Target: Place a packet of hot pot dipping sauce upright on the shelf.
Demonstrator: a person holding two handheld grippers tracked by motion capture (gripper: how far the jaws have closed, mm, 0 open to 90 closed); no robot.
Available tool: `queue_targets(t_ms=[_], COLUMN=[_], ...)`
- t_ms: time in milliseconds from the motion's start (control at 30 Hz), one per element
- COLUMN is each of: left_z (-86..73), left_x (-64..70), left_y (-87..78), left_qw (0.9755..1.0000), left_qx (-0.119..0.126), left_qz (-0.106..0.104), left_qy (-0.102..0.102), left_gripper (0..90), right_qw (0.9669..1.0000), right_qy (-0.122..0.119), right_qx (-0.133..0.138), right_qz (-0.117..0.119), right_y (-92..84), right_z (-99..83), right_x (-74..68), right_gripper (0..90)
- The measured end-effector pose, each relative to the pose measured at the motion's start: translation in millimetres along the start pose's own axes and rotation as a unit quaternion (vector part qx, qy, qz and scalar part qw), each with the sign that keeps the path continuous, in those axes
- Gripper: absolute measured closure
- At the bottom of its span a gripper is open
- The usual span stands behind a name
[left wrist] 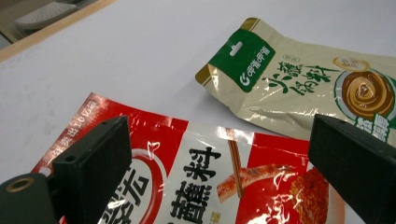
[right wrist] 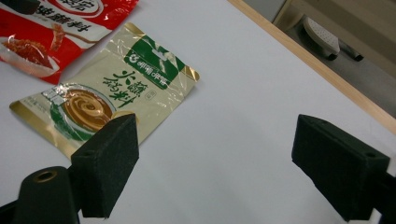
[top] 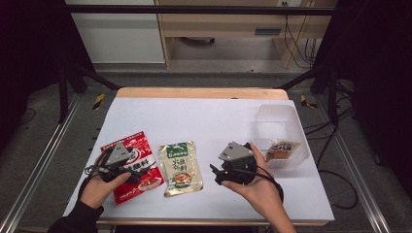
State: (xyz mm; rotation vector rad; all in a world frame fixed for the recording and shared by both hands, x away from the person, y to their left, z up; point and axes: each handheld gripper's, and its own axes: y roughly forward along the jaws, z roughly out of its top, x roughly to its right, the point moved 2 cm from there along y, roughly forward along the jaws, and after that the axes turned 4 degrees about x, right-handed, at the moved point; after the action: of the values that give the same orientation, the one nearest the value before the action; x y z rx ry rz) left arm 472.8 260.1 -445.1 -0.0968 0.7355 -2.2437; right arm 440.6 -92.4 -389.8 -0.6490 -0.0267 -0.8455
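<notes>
High view: both grippers, left gripper [top: 127, 171] and right gripper [top: 217, 174], spread, green pouch [top: 180, 167] between, bare table [top: 214, 116] beyond.

Left hand [top: 97, 188] in from the bottom edge of the high view, dark sleeve at the wrist, fingers wrapped round the black left gripper [top: 130, 171] with its grey three-cornered plate on top. Jaws pointed ahead and to the right, held low and spread wide, nothing pinched between them in the left gripper view. Right hand [top: 255, 187] entering from the lower right, bare forearm angled inward, palm cupping the black right gripper [top: 216, 174], grey plate uppermost. Jaws aimed leftward and down, set far apart, pads bare in the right gripper view. Cable looped just behind each set of jaws.
</notes>
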Motion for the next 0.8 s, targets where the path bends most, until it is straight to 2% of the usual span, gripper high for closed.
queue_targets(t_ms=[67, 133, 300, 433, 567, 633, 800], left_z=[2.6, 6.0, 15.4, 24.9, 30.9, 34.2, 39.9], left_x=[0.1, 1.1, 2.9, 1.8, 0.3, -1.9, -6.0], left_y=[2.6, 7.0, 15.5, 26.9, 36.1, 42.9, 59.0], left_qw=[1.0, 1.0, 0.9998, 0.9996, 0.9995, 0.9995, 0.9993], left_qx=[0.003, 0.006, 0.008, -0.004, -0.007, -0.007, -0.013], left_qz=[-0.003, -0.006, -0.013, -0.018, -0.023, -0.027, -0.034], left_qy=[0.0, 0.002, 0.012, 0.021, 0.02, 0.017, 0.007], left_gripper=[5.8, 5.8, 5.4, 5.4, 5.4, 5.3, 5.6], right_qw=[0.9998, 0.9996, 0.998, 0.9967, 0.9963, 0.9956, 0.9961], right_qy=[0.018, 0.023, 0.056, 0.074, 0.08, 0.087, 0.082], right_qx=[0.006, 0.008, 0.014, 0.012, 0.011, 0.025, 0.029], right_qz=[-0.007, -0.014, -0.026, -0.029, -0.027, -0.021, -0.016], right_y=[9.9, 14.3, 32.5, 43.2, 45.3, 44.0, 43.5], right_z=[-0.7, -1.1, -7.9, -19.0, -24.2, -26.6, -30.2], right_x=[-1.8, -1.9, -1.3, -0.1, -2.6, -5.0, -11.0], right_gripper=[14.9, 14.9, 14.2, 12.4, 11.3, 10.2, 11.2])
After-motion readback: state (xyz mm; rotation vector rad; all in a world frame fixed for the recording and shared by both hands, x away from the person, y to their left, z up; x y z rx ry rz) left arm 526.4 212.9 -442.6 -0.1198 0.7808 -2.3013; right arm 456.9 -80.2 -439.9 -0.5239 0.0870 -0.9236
